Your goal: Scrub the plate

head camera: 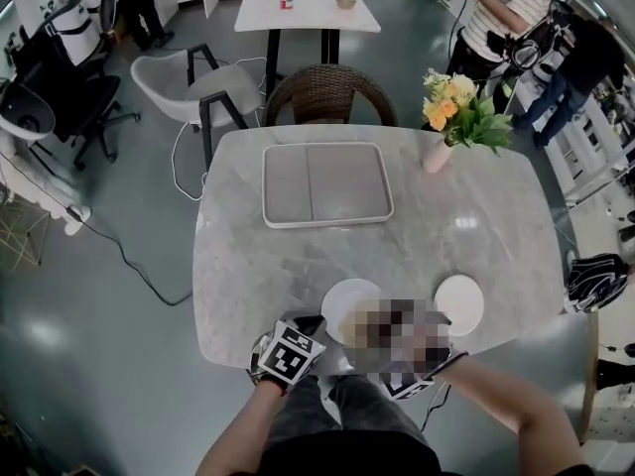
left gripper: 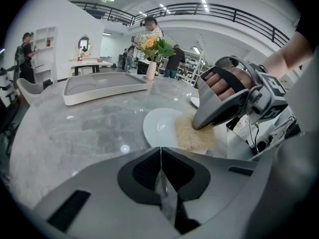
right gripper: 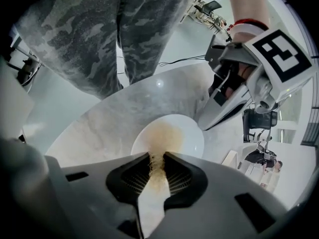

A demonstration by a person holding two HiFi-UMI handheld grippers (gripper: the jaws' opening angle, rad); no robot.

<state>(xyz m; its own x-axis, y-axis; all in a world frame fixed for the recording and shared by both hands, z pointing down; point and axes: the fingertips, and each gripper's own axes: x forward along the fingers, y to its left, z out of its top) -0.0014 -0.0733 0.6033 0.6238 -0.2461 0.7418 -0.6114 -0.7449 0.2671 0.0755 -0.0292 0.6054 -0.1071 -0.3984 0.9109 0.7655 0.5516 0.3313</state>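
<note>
Right gripper [right gripper: 157, 159] fingers pinching tan scouring pad [right gripper: 162, 133], pad resting on white plate [right gripper: 192, 139] beyond fingertips | Left gripper [left gripper: 161, 154] fingers pressing together, empty, plate just ahead

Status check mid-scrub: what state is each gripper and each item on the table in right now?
Left gripper: shut, nothing between the jaws.
Right gripper: shut on the pad.
Pad: pressed onto the plate.
Plate: lying flat, partly under the pad.
Second plate: lying flat, bare.
Tray: empty.
Vase: upright, holding flowers.
</note>
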